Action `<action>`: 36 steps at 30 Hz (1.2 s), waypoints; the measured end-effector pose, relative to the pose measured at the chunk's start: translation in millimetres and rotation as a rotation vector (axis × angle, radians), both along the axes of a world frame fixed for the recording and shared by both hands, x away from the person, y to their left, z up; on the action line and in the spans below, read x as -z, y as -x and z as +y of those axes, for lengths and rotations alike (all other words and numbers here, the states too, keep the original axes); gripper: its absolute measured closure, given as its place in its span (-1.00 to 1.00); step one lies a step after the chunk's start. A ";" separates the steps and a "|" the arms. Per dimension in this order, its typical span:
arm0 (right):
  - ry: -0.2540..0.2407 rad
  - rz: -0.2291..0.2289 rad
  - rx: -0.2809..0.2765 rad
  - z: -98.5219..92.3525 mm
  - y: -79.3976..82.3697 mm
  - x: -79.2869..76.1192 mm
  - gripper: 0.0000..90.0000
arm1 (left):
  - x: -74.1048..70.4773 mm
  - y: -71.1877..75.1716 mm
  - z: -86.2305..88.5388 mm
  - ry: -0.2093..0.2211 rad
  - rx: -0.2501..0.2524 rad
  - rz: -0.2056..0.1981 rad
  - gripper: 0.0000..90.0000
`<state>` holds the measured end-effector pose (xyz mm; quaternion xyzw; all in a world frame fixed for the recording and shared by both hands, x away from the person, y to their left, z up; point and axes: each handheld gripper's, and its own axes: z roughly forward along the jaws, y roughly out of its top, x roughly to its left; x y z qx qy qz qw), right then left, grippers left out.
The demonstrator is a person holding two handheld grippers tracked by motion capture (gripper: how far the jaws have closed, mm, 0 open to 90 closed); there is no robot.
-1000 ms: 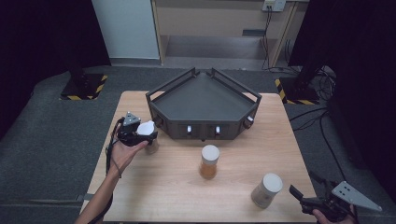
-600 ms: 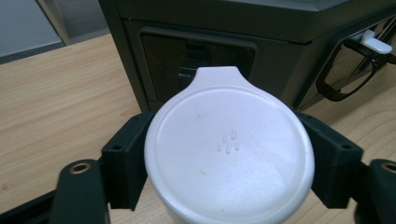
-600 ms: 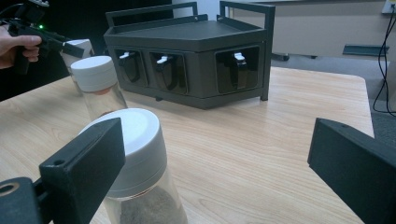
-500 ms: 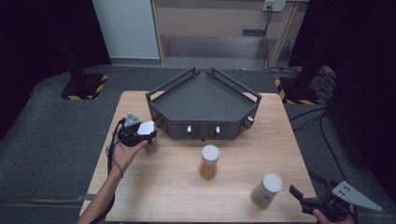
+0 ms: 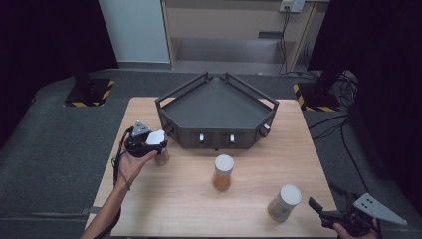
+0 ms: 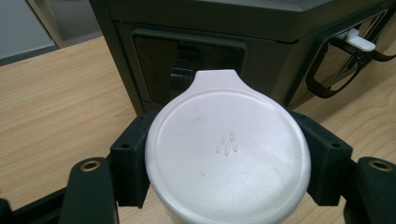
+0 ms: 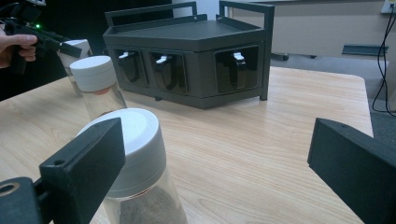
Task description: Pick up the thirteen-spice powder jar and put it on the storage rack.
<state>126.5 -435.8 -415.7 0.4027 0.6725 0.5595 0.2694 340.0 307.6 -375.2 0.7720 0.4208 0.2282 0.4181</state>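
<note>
Left gripper (image 5: pixel 155 142): fingers (image 6: pixel 133 158) pinched on the white-lidded jar (image 6: pixel 228 149), near the table's (image 5: pixel 199 209) left edge, beside the dark rack (image 5: pixel 217 107). Grasp step judged complete; a lift is called for next. Right gripper (image 5: pixel 331 206): fingers spread, idle near right.

A lab: black curtains (image 5: pixel 45 45) (hazard-striped stand bases (image 5: pixel 89 94)) surround the table (image 5: pixel 174 199).

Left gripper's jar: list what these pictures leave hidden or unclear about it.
- Contents: in the left gripper view the white lid covers the body of the jar.
- Base on the table: cut off by the bottom edge in that view; behind the left gripper in the high view.
- Lid marks: too faint to read.
- Jar body in the right gripper view: largely behind the middle jar.
</note>
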 end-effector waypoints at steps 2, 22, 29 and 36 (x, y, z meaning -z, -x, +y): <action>-0.002 0.003 0.001 0.1 0.0 -0.2 -0.90 | -1.2 0.3 1.2 0.009 0.012 -0.004 -0.32; 0.000 0.009 0.002 0.5 -0.6 -0.7 -0.90 | -47.5 -5.3 -0.6 -0.031 0.250 -0.010 -0.32; 0.001 0.010 0.002 0.7 -0.4 -0.8 -0.90 | -59.6 -11.1 -3.6 -0.048 0.301 0.003 -0.32; -0.001 0.010 0.003 0.3 -0.4 -0.7 -0.90 | -72.8 -17.4 -8.4 -0.057 0.365 0.016 -0.32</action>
